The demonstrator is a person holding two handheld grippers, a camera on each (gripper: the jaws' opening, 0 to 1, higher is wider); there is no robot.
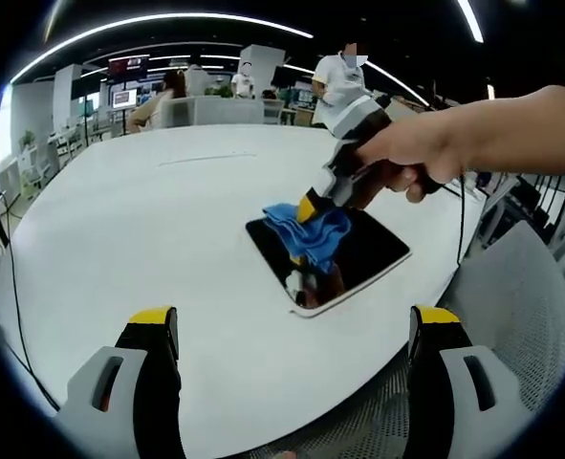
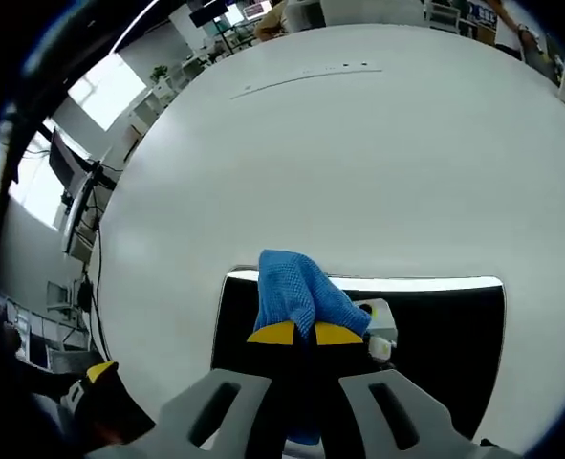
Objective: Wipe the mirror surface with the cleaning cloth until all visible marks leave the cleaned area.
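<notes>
Right hand-held gripper point(image 2: 296, 333) is clamped on a bunched blue microfibre cloth point(image 2: 296, 287), pressed on the dark rectangular mirror point(image 2: 454, 335) near the white bench point(image 1: 148, 220) edge. Left hand-held gripper point(image 1: 292, 330) hovers open, empty. Wiping looks mid-way; can't tell if marks remain.

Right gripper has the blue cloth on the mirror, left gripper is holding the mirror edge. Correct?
Not quite. The left gripper holds nothing: the left gripper view shows its jaws open over the table, apart from the mirror. The right gripper does have the blue cloth on it.
</notes>
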